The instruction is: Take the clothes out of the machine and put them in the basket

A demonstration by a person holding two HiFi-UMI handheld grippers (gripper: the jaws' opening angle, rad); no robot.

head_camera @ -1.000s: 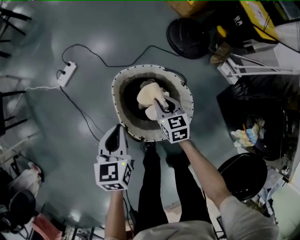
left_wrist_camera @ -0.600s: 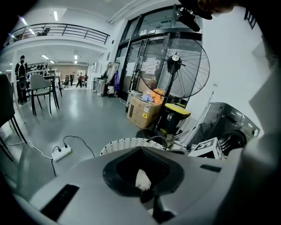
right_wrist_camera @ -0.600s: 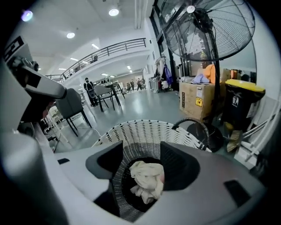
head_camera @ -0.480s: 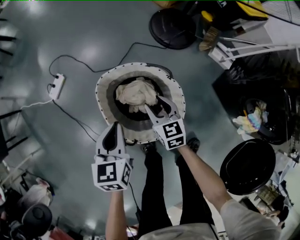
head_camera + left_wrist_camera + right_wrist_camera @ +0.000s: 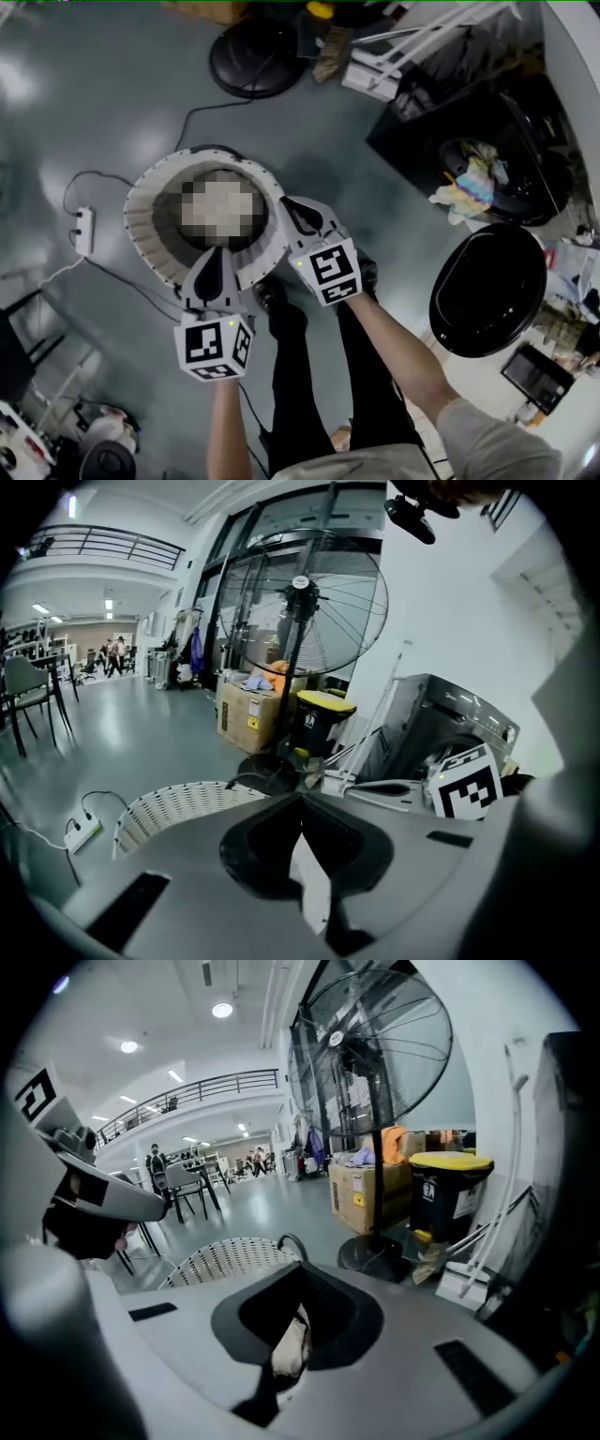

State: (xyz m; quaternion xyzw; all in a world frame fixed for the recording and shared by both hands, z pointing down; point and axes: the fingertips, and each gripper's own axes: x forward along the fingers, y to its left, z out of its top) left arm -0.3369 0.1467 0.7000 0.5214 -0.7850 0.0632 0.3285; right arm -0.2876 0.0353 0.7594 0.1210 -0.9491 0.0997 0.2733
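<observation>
The white woven basket point(image 5: 141, 220) stands on the floor at the left; a blurred patch hides what lies in it. My right gripper point(image 5: 302, 216) is at its right rim; its jaws have just been closing and are shut with nothing between them. My left gripper point(image 5: 214, 279) hangs over the near rim with its jaws together and empty. A colourful cloth point(image 5: 466, 187) lies in the mouth of the dark washing machine point(image 5: 511, 131) at the upper right. Its round black door point(image 5: 487, 291) stands open. The basket point(image 5: 178, 803) also shows beyond the left gripper point(image 5: 305, 874), and the basket point(image 5: 225, 1255) beyond the right gripper point(image 5: 289, 1346).
A big standing fan point(image 5: 300, 602) with a round black base point(image 5: 255, 56) is behind the basket. A yellow-lidded bin point(image 5: 323, 719) and a cardboard box point(image 5: 248, 714) stand beside it. A power strip point(image 5: 84, 230) and its cable lie on the floor at the left. The person's legs point(image 5: 300, 375) are below the grippers.
The right gripper let the cream cloth fall into the basket, then shut empty. Both grippers have moved off the basket toward the right, and the view has swung toward the machine.
</observation>
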